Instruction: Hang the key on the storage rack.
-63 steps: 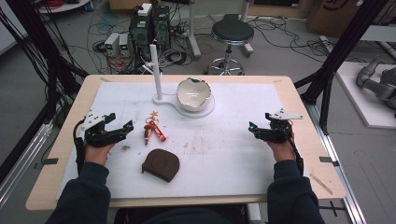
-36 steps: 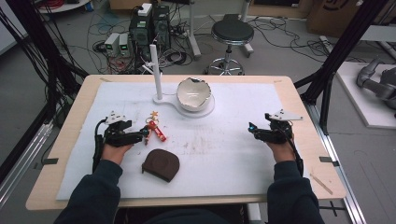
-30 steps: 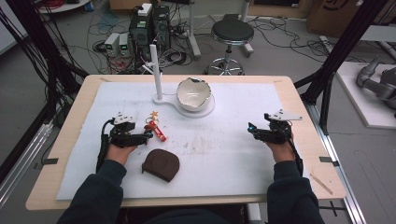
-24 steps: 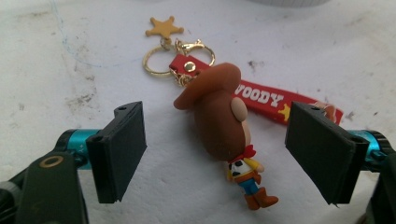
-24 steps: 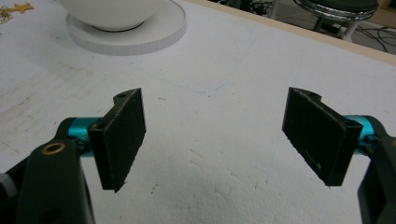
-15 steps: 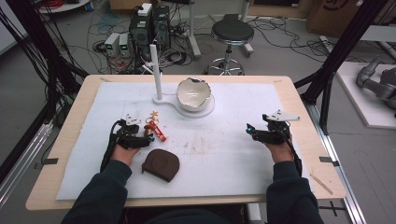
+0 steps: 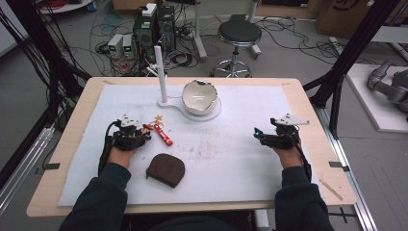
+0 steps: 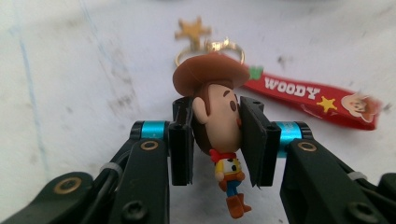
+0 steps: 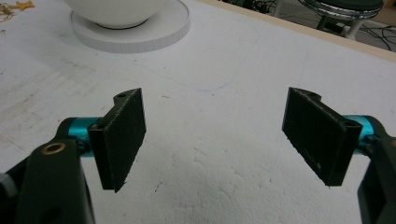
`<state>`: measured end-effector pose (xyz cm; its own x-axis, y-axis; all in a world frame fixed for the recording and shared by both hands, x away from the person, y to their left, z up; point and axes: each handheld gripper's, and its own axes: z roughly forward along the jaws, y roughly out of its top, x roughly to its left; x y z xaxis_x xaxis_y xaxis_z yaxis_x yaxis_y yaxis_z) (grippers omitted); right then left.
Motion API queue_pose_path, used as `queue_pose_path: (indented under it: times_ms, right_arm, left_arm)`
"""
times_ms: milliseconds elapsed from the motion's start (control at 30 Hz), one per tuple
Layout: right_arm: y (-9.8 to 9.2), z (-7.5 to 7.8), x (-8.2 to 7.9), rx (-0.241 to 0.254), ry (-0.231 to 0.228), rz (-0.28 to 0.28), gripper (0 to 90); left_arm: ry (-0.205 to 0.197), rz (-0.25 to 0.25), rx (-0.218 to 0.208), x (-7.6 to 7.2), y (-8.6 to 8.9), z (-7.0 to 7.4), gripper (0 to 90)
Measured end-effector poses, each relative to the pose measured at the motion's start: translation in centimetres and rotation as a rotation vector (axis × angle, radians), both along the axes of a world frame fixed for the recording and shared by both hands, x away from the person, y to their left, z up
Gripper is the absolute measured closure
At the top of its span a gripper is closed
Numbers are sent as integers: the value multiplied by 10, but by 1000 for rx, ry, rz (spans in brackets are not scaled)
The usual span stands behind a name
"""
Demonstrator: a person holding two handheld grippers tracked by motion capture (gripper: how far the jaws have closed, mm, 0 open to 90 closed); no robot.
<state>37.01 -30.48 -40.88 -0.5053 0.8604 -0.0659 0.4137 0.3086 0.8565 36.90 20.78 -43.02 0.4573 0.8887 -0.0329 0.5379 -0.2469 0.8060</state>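
A Woody keychain lies on the white mat. Its cowboy figure [image 8: 217,121] has a brown hat, and a red strap [image 8: 308,95] marked WOODY, a gold ring [image 8: 210,46] and a star charm [image 8: 192,29] trail beyond it. My left gripper [image 8: 215,140] is shut on the figure's head, one pad against each side. In the high view the left gripper [image 7: 143,136] sits left of centre with the red strap [image 7: 164,135] just past its tips. My right gripper [image 7: 259,136] rests at the right, open with nothing between its pads [image 9: 123,135].
A white bowl [image 7: 199,96] sits on a round white base [image 7: 214,114] with an upright post [image 7: 160,72] at the back centre. A brown pouch [image 7: 166,169] lies near the front, right of my left forearm. The bowl's base [image 9: 163,28] is far ahead of the right gripper.
My left gripper has moved right across the mat to the keychain and now holds the figure's head. The right gripper has stayed almost still.
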Motion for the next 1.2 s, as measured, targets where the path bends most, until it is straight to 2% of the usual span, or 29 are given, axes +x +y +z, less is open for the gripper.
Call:
queue_pose_path:
  times_ms: [100, 133, 267, 367, 700, 933, 1067, 1200]
  right_arm:
    - [-1, 0, 0, 5, -1, 1, 218]
    - [-1, 1, 0, 4, -4, 0, 218]
    - [-2, 1, -1, 17, -4, 0, 219]
    - [-3, 1, 0, 28, -1, -5, 219]
    - [-3, 2, 1, 35, -6, 4, 219]
    - [-4, 2, 1, 38, -10, 9, 219]
    - [-4, 2, 1, 44, -9, 13, 219]
    - [-4, 3, 1, 48, -11, 13, 219]
  left_arm:
    - [-49, -5, -58, -1, 8, 12, 662]
    - [-48, -6, -80, -1, 11, 14, 663]
    - [-77, -18, -107, 0, 18, 27, 663]
    - [-106, -29, -145, 2, 19, 39, 664]
    - [-176, -80, -131, 15, 6, 90, 664]
    - [-218, -91, -122, 30, 0, 128, 663]
    - [-235, -91, -120, 37, -3, 144, 663]
    - [-248, -91, -137, 48, -4, 156, 663]
